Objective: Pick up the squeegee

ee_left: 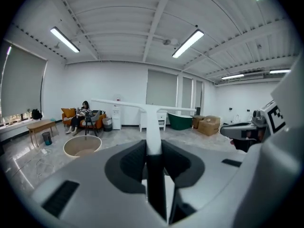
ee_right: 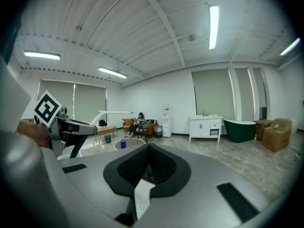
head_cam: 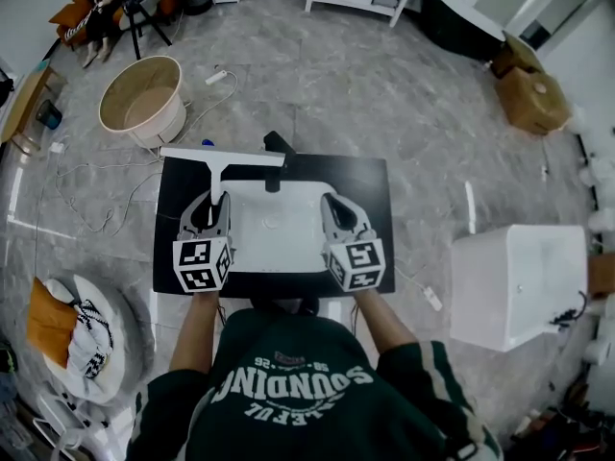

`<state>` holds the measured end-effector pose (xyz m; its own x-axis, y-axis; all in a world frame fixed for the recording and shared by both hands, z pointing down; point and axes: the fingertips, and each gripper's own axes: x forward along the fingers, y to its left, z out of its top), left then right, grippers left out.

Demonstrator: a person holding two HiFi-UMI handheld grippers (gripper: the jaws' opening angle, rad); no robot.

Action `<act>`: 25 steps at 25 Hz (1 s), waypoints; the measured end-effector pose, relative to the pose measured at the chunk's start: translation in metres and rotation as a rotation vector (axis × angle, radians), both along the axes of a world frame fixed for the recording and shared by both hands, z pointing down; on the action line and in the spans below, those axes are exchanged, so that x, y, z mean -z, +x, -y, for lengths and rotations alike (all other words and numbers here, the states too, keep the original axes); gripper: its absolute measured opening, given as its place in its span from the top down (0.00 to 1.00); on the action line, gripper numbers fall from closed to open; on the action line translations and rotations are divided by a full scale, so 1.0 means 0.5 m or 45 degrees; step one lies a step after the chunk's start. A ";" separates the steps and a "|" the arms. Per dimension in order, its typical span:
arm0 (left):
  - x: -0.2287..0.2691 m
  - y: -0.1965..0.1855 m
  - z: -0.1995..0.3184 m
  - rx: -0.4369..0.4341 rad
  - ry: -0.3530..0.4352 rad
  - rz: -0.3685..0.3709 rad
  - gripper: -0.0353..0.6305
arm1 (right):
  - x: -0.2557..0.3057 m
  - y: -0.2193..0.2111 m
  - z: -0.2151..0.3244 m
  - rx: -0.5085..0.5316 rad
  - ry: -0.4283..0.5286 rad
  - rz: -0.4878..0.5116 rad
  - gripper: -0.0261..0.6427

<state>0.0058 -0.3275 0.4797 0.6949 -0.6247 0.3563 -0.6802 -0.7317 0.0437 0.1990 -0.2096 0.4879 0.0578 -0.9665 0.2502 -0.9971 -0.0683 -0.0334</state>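
The white squeegee (head_cam: 223, 157) has a long flat blade and a straight handle. It hangs above the far left edge of the black table (head_cam: 370, 177). My left gripper (head_cam: 217, 200) is shut on its handle, blade crosswise beyond the jaws. In the left gripper view the squeegee (ee_left: 153, 125) rises from between the pads of the left gripper (ee_left: 153, 151). My right gripper (head_cam: 332, 204) hovers over the table's right half, shut with nothing in it. The right gripper view shows its own closed tips, the right gripper (ee_right: 147, 148), and the squeegee (ee_right: 112, 113) off to the left.
A white basin (head_cam: 279, 230) is sunk into the table, with a dark faucet (head_cam: 279, 148) behind it. A round beige tub (head_cam: 144, 99) stands on the floor at far left, a white box (head_cam: 519, 281) at right. Cardboard boxes (head_cam: 533, 94) and a seated person (head_cam: 101, 3) are farther off.
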 end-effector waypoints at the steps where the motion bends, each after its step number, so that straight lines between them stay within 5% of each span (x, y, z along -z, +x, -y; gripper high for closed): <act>1: 0.006 0.002 -0.001 0.002 0.008 -0.008 0.81 | 0.004 -0.001 0.000 0.005 0.011 -0.002 0.96; 25: -0.009 0.010 -0.026 -0.030 0.002 -0.023 0.81 | 0.019 0.014 -0.024 -0.004 0.047 -0.001 0.96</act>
